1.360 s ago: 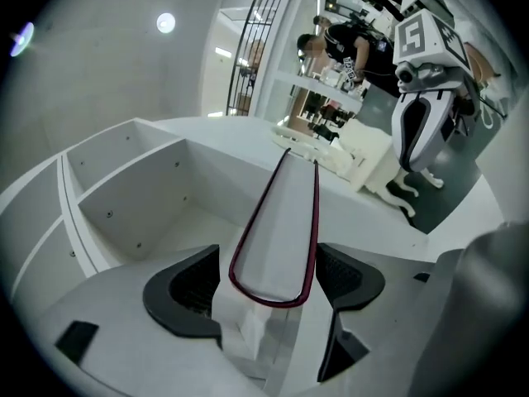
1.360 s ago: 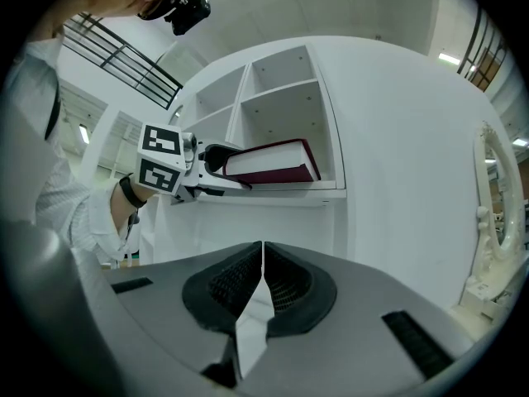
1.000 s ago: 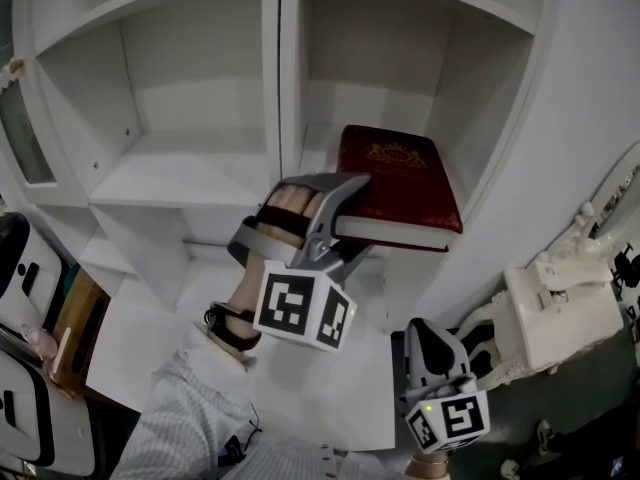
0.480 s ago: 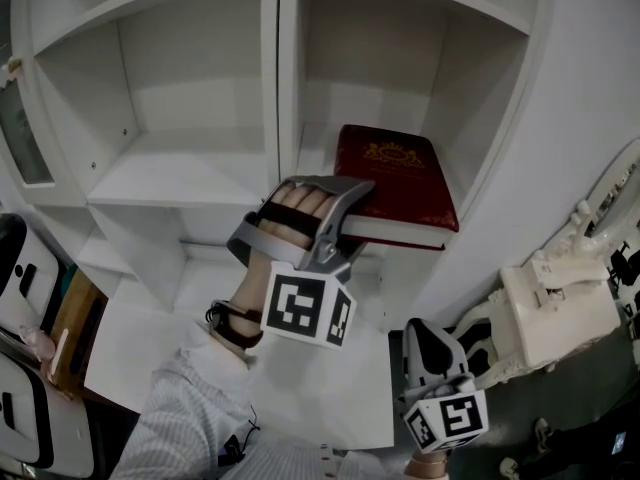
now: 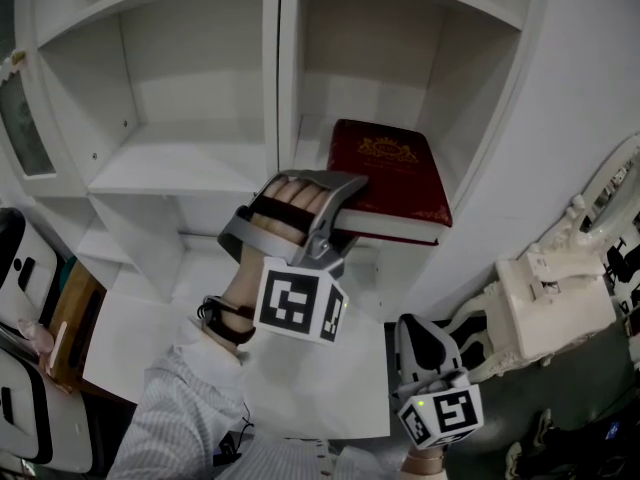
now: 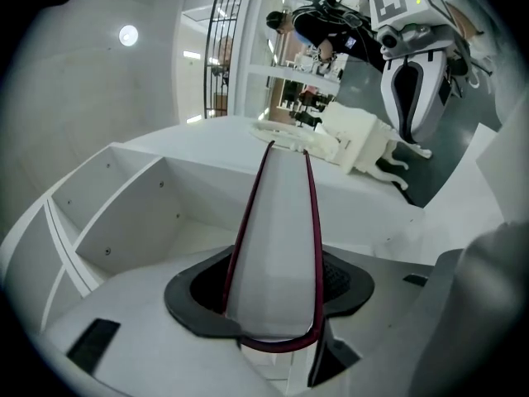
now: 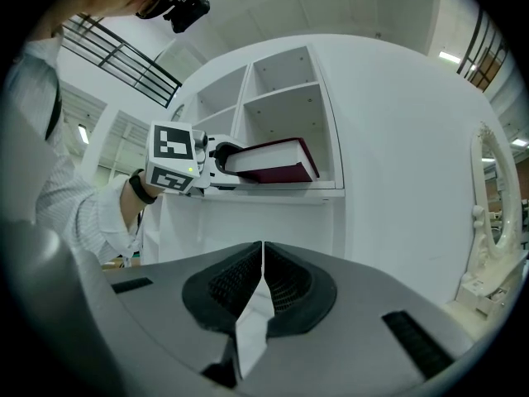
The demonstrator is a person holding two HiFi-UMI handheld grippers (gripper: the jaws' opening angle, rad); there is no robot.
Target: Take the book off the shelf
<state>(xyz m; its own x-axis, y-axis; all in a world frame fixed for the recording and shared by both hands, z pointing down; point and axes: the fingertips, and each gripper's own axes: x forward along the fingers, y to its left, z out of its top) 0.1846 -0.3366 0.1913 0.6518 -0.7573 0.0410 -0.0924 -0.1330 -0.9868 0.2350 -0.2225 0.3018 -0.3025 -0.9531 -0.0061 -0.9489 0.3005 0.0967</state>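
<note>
A dark red book [image 5: 390, 173] with a gold crest lies flat on the right compartment's shelf board [image 5: 312, 148], its near edge overhanging. My left gripper [image 5: 343, 211] points level at that edge with one jaw above and one below. Its jaws have just been closing with the book between them. In the left gripper view the white page edge of the book [image 6: 277, 238] fills the gap of the left gripper [image 6: 277, 298] and both pads press its covers. Low at the right, my right gripper [image 5: 418, 333] hangs shut and empty, and in its own view the right gripper [image 7: 262, 286] shows its pads meeting.
The white shelf unit has bare compartments at the left [image 5: 180, 163] and above. A white ornate furniture piece [image 5: 555, 303] stands at the right. A wooden board and other objects [image 5: 70, 338] sit at the lower left. From the right gripper view the book [image 7: 271, 160] sits at the shelf front.
The left gripper's jaws have narrowed onto the book's near edge. The right gripper has kept its place.
</note>
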